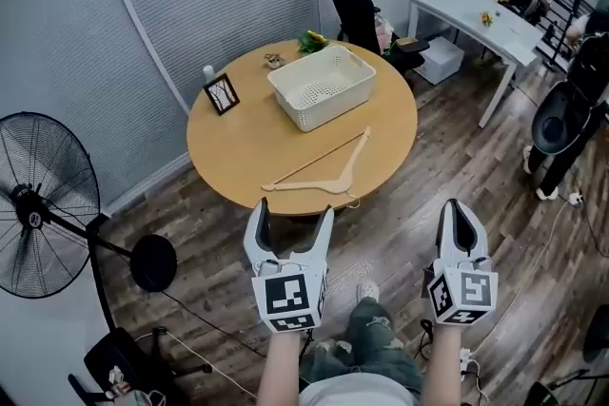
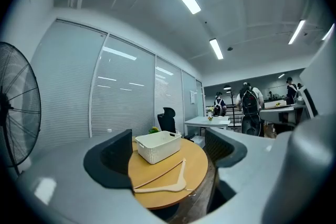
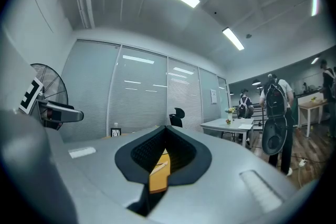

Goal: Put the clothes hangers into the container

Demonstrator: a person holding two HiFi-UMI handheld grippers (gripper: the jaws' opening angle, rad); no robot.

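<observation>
A pale wooden clothes hanger [image 1: 324, 171] lies flat near the front edge of the round wooden table [image 1: 238, 157], its hook toward me. Behind it stands an empty white perforated basket [image 1: 322, 87]. Both grippers hover short of the table over the floor. My left gripper [image 1: 293, 210] is open with nothing in it, just in front of the hanger's hook. My right gripper [image 1: 458, 207] is shut and empty, off to the right. The left gripper view frames the hanger [image 2: 163, 178] and basket [image 2: 157, 145] between its spread jaws. The right gripper [image 3: 163, 152] shows only a slit of table.
On the table's far side are a small framed picture [image 1: 221, 94], a white bottle [image 1: 208, 71] and a green object [image 1: 312, 40]. A standing fan [image 1: 43, 204] is at left, a black office chair [image 1: 357, 0] and a white desk [image 1: 481, 14] behind. Cables run across the wood floor.
</observation>
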